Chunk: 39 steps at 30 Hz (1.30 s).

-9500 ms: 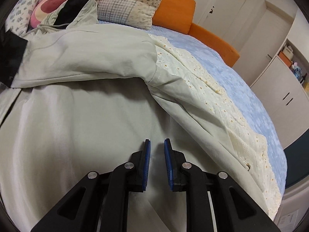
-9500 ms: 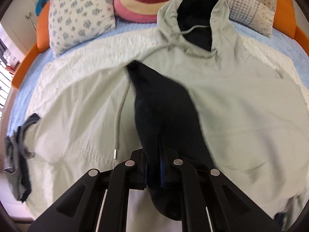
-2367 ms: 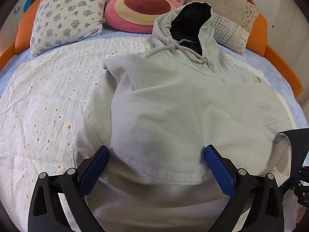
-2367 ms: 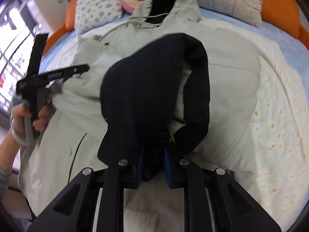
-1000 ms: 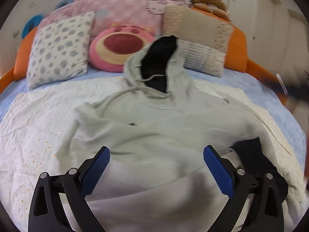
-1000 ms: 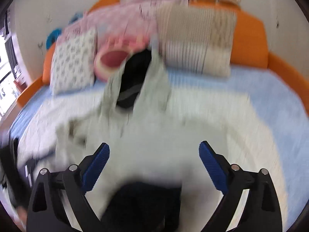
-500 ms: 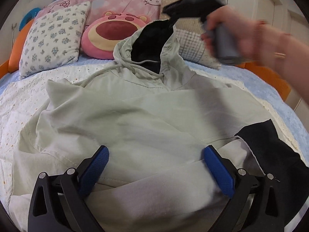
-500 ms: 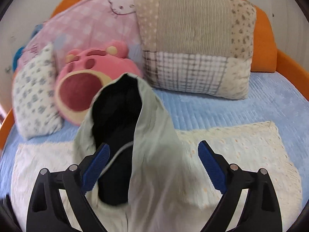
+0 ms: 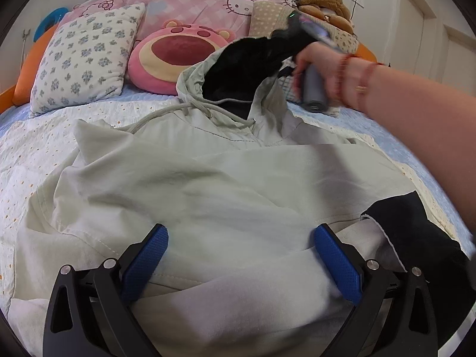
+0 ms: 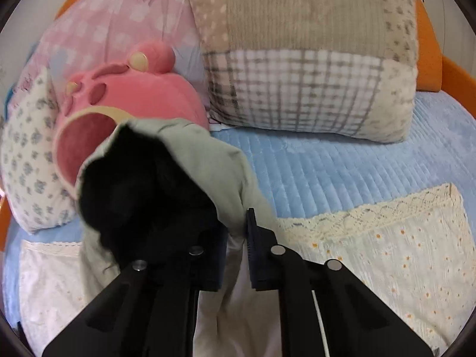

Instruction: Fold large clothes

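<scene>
A pale green hoodie [image 9: 226, 190] lies on the bed, both sleeves folded over its body, one black cuff [image 9: 416, 238] at the right. My left gripper [image 9: 241, 255] is open, low over the hoodie's lower part. My right gripper [image 10: 236, 232] is shut on the edge of the hood [image 10: 190, 154], whose black lining [image 10: 131, 184] shows; in the left wrist view it is far across at the hood [image 9: 232, 71], held by the person's hand [image 9: 318, 68].
Pillows stand along the head of the bed: a floral one [image 9: 86, 62], a pink bear cushion [image 9: 178, 56], a patchwork one [image 10: 309, 56]. A white embroidered cover [image 10: 401, 253] lies on the blue sheet [image 10: 342, 172]. The orange bed frame [image 10: 446, 74] rims it.
My right gripper has closed on the hood's edge; half a second ago it was open above the hood. My left gripper has stayed open over the hoodie.
</scene>
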Motion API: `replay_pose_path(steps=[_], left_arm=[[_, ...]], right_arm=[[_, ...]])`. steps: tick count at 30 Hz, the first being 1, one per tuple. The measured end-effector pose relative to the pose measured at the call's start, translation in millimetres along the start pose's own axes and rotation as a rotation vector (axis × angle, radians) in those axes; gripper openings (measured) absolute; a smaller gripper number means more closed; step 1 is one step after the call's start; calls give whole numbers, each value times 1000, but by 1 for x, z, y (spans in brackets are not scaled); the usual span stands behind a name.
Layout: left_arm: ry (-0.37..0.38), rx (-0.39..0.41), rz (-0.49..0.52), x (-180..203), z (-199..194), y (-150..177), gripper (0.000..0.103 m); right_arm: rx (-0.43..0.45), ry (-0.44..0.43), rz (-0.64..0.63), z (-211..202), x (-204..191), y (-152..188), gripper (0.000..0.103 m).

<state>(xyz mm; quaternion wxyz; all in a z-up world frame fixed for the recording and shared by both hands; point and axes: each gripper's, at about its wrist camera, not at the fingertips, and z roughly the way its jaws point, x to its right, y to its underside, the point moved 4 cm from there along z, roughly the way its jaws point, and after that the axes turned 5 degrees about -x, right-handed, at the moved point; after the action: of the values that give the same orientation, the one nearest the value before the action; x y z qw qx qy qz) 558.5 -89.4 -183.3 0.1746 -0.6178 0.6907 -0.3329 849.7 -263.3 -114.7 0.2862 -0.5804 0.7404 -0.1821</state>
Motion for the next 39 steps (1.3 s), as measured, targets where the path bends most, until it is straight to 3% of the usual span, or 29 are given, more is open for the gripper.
replay_pose_path(steps=[5,11,17,25,31,33,36,39], left_arm=[[-20,-7,11,2,2,0,100],[-73,-29,45,7,8,1,100],[-88,-50,54,8,8,4,100],[-84,-69,40,5,-7,17,100],[-44,-74,-3,0,-22,28,100],[-41,-76,-35,0,-35,29,100],[55,-65,-139,-4,-62,22,100],[156,-114,-158,5,-67,1,100]], right_arm=[[59,-20,-170,-97,-12,31,9],[117,-88,-272,-222,-19,73,9],[132,-126,-298,-291,-13,141,9],[76,-193,-221,-299,30,234,9],[-21,-271,-109,-268,62,315,10],[-52,-260,-113,-252,65,339,10],[-75,-257,-90,-234,72,355,9],[-59,-265,-82,-227,76,362,9]])
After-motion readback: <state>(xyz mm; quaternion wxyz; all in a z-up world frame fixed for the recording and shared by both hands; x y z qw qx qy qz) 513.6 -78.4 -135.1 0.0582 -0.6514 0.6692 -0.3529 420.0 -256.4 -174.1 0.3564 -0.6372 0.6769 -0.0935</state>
